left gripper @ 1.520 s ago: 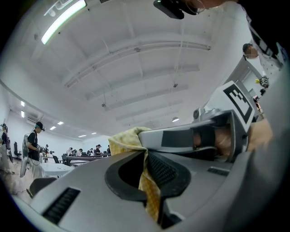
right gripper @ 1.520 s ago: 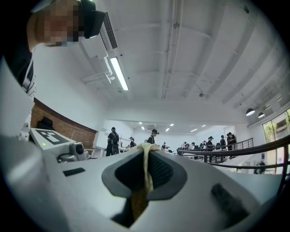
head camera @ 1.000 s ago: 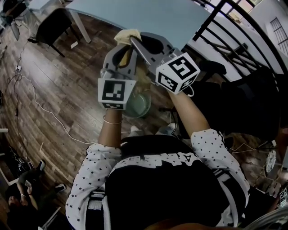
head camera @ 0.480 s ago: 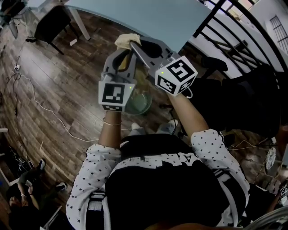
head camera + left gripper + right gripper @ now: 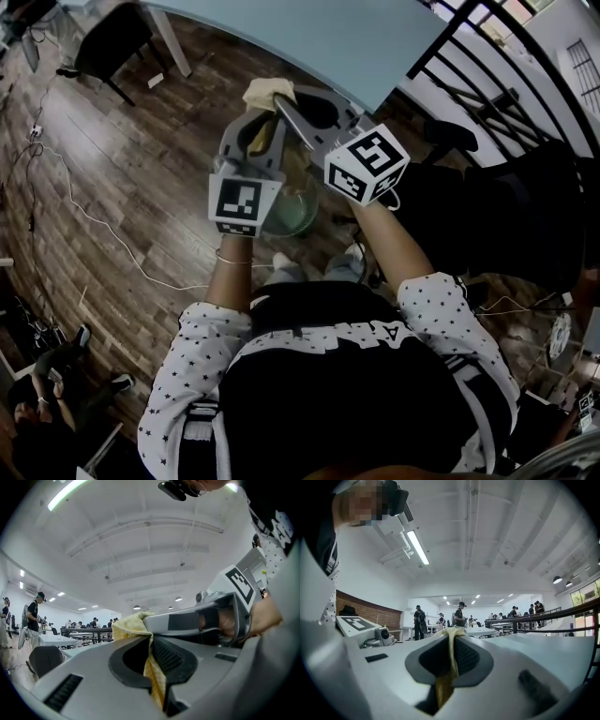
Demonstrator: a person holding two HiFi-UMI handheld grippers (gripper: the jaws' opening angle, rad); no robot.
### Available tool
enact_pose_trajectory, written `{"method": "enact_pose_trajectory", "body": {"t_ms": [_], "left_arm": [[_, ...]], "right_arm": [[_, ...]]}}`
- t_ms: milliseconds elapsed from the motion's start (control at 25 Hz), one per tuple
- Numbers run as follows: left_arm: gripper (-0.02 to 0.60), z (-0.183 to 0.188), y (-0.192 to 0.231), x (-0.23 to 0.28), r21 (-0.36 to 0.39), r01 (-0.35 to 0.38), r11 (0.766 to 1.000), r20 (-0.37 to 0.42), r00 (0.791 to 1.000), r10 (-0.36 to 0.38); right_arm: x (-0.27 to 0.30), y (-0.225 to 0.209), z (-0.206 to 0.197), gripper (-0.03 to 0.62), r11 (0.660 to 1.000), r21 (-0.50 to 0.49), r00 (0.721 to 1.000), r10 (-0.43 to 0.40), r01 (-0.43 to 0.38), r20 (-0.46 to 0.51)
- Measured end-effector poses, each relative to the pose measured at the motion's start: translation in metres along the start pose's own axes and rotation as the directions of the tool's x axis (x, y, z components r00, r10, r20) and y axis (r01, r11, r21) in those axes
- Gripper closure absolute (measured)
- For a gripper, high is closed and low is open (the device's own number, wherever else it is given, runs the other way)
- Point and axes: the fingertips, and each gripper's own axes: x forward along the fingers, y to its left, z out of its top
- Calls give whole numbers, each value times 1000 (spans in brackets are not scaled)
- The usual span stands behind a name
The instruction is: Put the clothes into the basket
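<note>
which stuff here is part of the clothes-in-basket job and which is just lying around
Job: yellow cloth, clamped in the jaws of the left gripper and right gripper; pale green basket on the floor below.

Lying about: pale blue table; black chair; floor cable; black railing.

The head camera looks steeply down from above the person onto the left gripper, the right gripper, the wooden floor and a table edge. Each gripper camera sits close behind its own jaws, facing level into the hall, with much ceiling above. All three views share the yellow cloth, and each gripper view catches the other gripper at its side.
</note>
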Motion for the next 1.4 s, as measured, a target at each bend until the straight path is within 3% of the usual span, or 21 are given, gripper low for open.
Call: {"method": "enact_pose_trajectory", "body": {"t_ms": [1400], "left_arm": [[549, -80, -10, -4, -24, 96, 995, -73, 992, -98]], "right_arm": [[1, -3, -85, 556, 995, 102, 993, 27, -16, -113]]}}
